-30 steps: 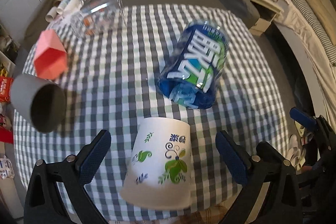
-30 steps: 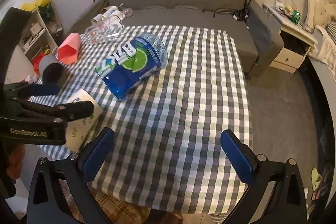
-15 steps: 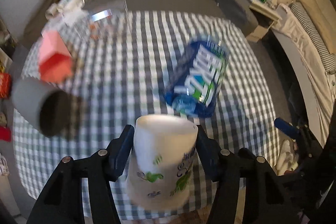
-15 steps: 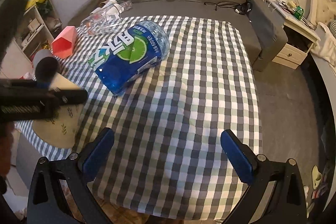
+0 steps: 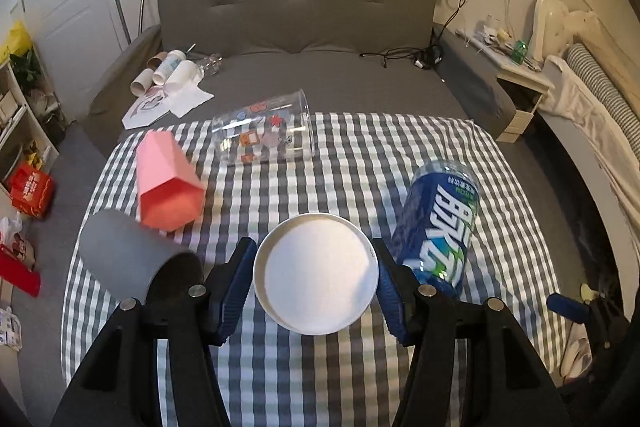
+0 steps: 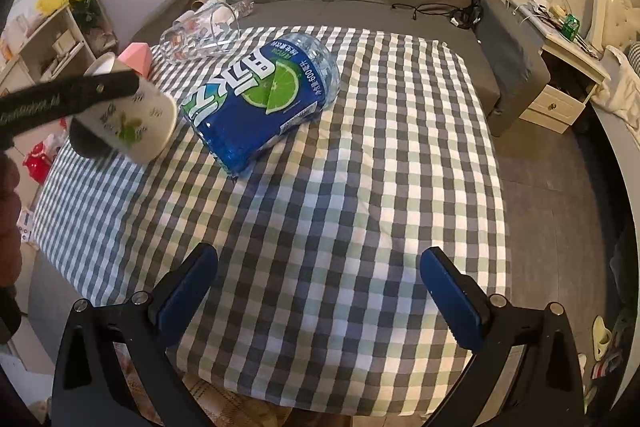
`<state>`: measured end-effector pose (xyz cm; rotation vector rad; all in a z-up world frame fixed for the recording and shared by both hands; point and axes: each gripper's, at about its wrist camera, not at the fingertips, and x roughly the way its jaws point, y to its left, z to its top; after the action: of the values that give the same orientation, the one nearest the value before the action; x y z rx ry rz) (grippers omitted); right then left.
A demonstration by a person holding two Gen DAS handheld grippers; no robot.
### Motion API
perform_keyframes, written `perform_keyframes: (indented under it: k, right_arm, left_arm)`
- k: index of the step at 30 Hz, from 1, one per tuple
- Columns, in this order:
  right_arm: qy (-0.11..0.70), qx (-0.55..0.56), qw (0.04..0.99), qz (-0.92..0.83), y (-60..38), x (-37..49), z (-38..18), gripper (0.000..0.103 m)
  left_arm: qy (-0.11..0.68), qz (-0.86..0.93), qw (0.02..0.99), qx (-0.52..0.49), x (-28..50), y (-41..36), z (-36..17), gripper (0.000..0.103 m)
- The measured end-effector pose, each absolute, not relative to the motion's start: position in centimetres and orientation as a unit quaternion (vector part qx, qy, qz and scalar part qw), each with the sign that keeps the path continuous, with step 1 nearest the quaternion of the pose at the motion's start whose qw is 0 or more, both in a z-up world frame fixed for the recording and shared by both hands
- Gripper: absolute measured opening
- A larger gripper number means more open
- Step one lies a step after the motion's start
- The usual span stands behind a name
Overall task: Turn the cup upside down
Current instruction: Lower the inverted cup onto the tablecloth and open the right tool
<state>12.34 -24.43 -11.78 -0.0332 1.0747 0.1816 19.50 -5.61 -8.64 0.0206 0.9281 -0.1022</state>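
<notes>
Grey cup is seen lying on its side at the near left of the checked surface, its dark mouth turned toward the camera. Just beyond it, a pink hexagonal cup is laid on its side as well, and farther back a clear tumbler with stickers is tipped over near the far edge. Behind the surface, a grey sofa is seen with cardboard rolls and papers scattered on its left seat.

At the near centre, the white floral cup is pinched between the blue pads of the left tongs. From the left wrist view only a round white end of the cup is presented to the camera. In the right wrist view the same cup is seen held off the cloth, tilted, its narrower end toward the left and its wide end toward the blue bottle.

To the right, a large blue water bottle is laid on its side on the cloth, just beside the held cup.

Nearest on the right, the right tongs are held spread wide over bare checked cloth, with nothing between the pads.
</notes>
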Motion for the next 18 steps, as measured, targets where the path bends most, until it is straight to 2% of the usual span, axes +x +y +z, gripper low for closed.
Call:
perform_keyframes:
  k: [18]
  right_arm:
    - [0.527,-0.011,0.846,0.08,-24.7,13.2,-13.4,0.102]
  left_arm:
    - [0.451,-0.065,0.89,0.019,23.3,-6.4,-11.4,0.059]
